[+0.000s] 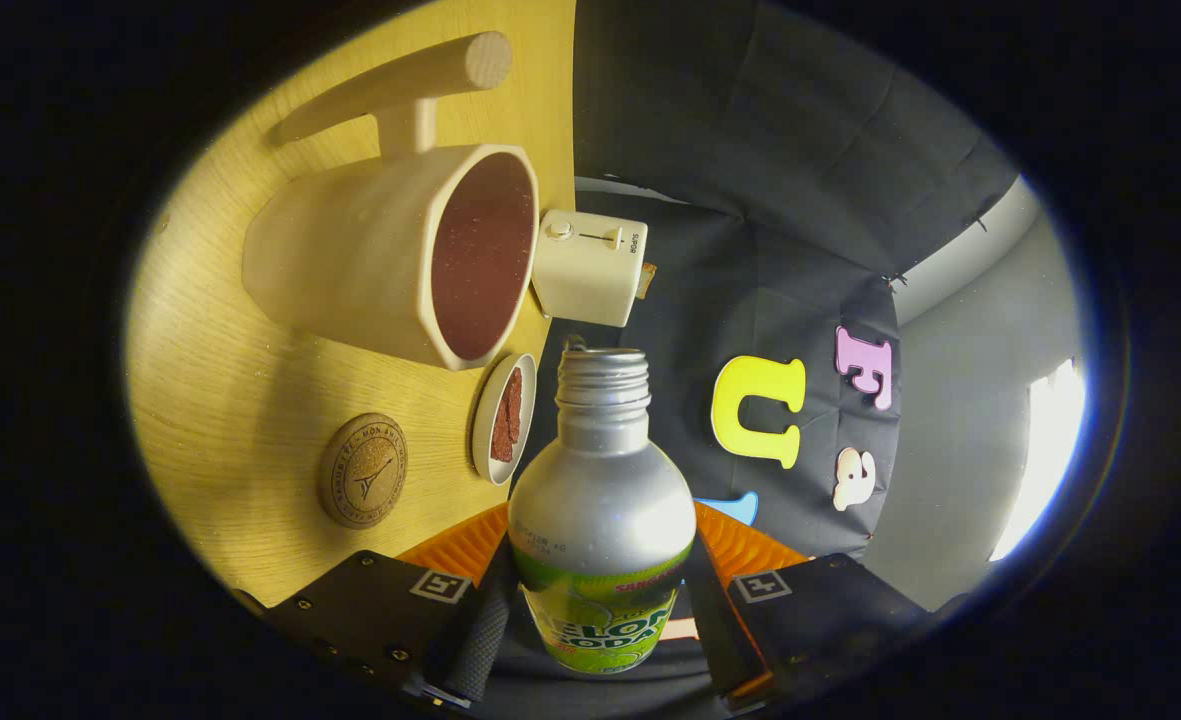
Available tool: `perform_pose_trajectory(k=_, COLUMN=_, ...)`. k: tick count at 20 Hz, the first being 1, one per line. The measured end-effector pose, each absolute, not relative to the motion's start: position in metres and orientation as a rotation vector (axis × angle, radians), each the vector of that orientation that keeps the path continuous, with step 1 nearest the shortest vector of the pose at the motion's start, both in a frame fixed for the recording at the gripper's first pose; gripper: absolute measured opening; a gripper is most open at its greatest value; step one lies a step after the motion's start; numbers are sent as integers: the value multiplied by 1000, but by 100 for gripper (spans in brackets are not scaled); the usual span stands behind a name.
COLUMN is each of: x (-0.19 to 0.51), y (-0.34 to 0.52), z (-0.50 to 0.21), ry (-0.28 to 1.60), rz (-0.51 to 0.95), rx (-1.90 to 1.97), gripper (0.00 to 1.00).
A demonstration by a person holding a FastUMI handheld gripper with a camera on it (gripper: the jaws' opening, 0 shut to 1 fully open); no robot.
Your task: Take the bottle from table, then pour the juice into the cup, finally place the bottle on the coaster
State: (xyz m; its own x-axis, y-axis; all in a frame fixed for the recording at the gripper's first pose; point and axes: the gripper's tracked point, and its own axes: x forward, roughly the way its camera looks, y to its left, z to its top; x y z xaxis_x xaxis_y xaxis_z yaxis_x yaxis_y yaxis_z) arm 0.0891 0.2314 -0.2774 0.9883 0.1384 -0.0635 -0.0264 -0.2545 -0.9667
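1. The tool [598,610] has its two fingers [480,625] pressed against either side of the bottle [600,500], closed on its labelled lower body; the bottle's base is cut off from sight.
2. The bottle's threaded neck is open, with no cap on it, and points toward the cup; any juice inside is hidden by the metal wall.
3. Just beyond the bottle's neck sits the cup [400,250] on the table [220,420], its reddish-brown inside showing.
4. Beside the bottle's shoulder lies a small dish [502,418], and past it the round coaster [362,470].
5. A cream toaster [590,265] stands beyond the bottle's mouth.
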Motion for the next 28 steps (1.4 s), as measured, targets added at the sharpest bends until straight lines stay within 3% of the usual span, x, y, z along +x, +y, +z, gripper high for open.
perform_pose_trajectory(k=28, x=91, y=230, z=-261, ry=-98, rz=159, rx=-1882, gripper=80)
